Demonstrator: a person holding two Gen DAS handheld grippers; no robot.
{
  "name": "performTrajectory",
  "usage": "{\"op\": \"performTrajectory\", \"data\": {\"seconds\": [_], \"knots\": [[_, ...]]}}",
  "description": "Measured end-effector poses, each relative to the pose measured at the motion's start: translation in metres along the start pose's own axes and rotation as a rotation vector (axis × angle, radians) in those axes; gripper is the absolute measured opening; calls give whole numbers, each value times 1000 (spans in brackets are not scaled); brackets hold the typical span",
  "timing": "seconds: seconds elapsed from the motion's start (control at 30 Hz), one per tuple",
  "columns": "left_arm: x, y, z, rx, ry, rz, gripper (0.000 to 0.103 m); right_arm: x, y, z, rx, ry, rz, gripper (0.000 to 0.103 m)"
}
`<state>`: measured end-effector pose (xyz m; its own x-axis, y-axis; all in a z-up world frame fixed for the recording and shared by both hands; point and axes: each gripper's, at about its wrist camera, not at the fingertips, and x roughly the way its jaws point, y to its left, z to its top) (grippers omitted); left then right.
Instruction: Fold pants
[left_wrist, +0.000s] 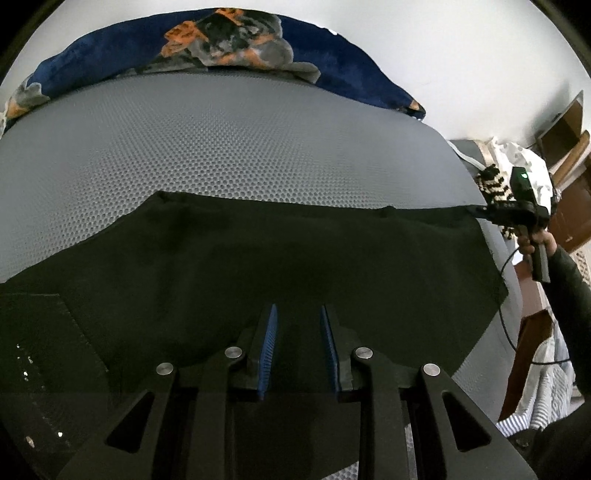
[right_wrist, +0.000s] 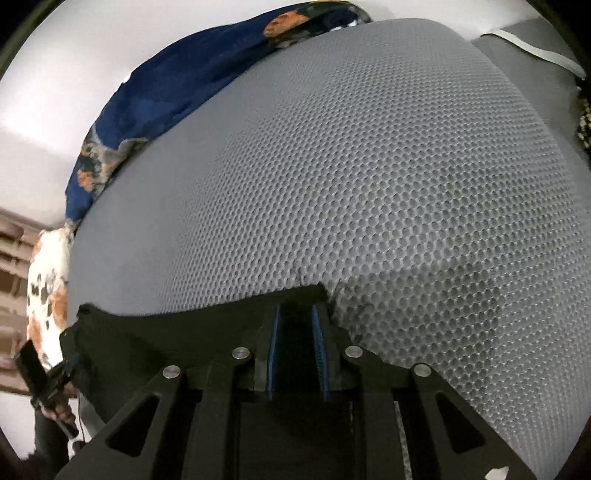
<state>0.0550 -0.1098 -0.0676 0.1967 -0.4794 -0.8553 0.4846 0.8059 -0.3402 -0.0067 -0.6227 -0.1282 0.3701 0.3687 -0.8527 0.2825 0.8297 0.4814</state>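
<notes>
The left hand-held gripper (left_wrist: 298, 314) is hovering over the black pants (left_wrist: 280, 258), its 2 blue-padded fingers (left_wrist: 271, 332) standing narrowly apart with dark cloth between them; a firm grip cannot be confirmed. The right hand-held gripper (right_wrist: 296, 314) is pinching the pants' corner (right_wrist: 303, 295) at the cloth's far edge. The pants are lying spread across the grey mesh mattress (left_wrist: 221, 140). A blue patterned blanket (left_wrist: 221, 44) is lying along the mattress's far edge.

Left gripper (left_wrist: 298, 314) and right gripper (right_wrist: 296, 314) jaws both parted
</notes>
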Motion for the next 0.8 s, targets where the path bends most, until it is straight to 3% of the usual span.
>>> {"op": "performTrajectory", "data": {"seconds": [0.1,0.2,0.4,0.47,0.8], "knots": [[4,-2,0,0,9,11,26,-2,1,-6,-22,3,11,18],[6,-2,2,0,8,22,26,-11,5,-16,-49,-38,-22,7],[5,9,6,-35,-23,63,26,-60,34,-38,-69,-304,-152,2],[4,15,9,-52,-46,83,26,-62,36,-38,-53,-342,-197,0],[5,48,19,-80,-109,189,26,-24,31,-22,18,-298,-281,0]]}}
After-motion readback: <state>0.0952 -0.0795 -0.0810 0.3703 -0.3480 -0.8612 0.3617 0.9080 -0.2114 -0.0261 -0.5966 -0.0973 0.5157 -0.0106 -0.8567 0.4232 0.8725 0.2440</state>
